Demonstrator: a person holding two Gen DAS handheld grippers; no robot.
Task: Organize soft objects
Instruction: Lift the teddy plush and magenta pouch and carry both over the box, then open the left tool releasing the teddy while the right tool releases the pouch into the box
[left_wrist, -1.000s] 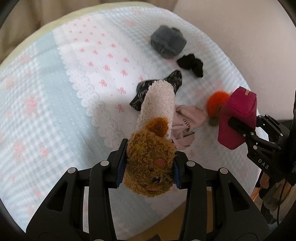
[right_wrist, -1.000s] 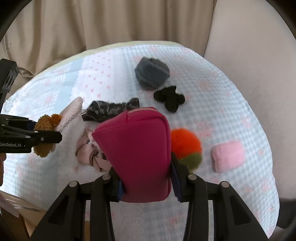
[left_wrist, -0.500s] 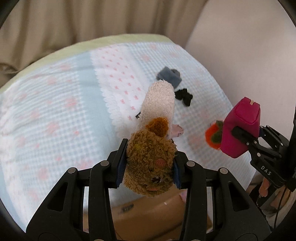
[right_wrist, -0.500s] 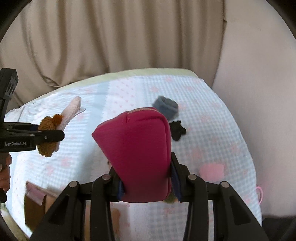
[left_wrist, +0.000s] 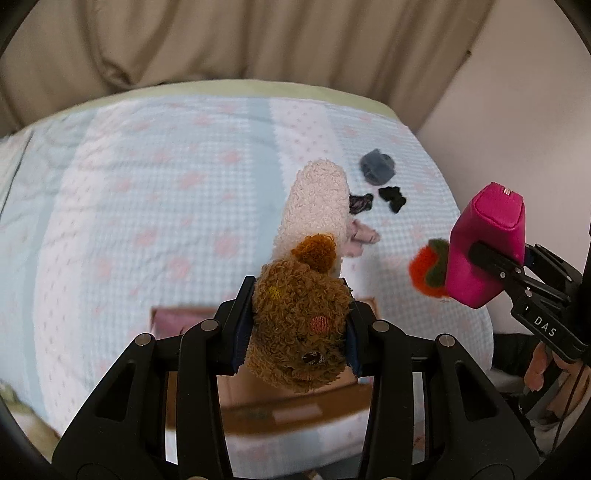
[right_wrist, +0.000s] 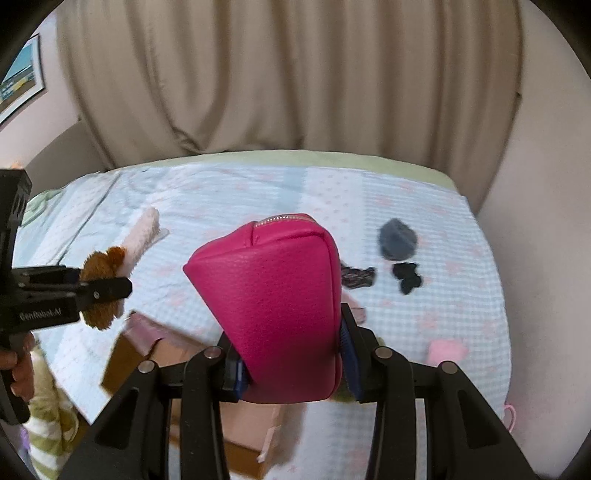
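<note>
My left gripper (left_wrist: 295, 332) is shut on a brown and cream plush toy (left_wrist: 303, 317), held in the air above an open cardboard box (left_wrist: 266, 402). The toy also shows at the left of the right wrist view (right_wrist: 107, 284). My right gripper (right_wrist: 291, 365) is shut on a magenta zip pouch (right_wrist: 273, 306), held high over the bed; the pouch shows at the right of the left wrist view (left_wrist: 484, 243). On the bed lie a grey bundle (right_wrist: 397, 238), a black scrunchie (right_wrist: 406, 277), a dark patterned cloth (right_wrist: 356, 277), an orange-green pompom (left_wrist: 428, 266) and a pink pad (right_wrist: 445, 350).
The bed has a pale blue checked cover (left_wrist: 147, 206). The cardboard box (right_wrist: 147, 354) sits at the bed's near edge with something pink inside. Beige curtains (right_wrist: 295, 74) hang behind the bed. A wall stands to the right.
Both grippers have risen and pulled back from the bed with their loads. The cardboard box has come into view below them. The bed items look smaller and farther.
</note>
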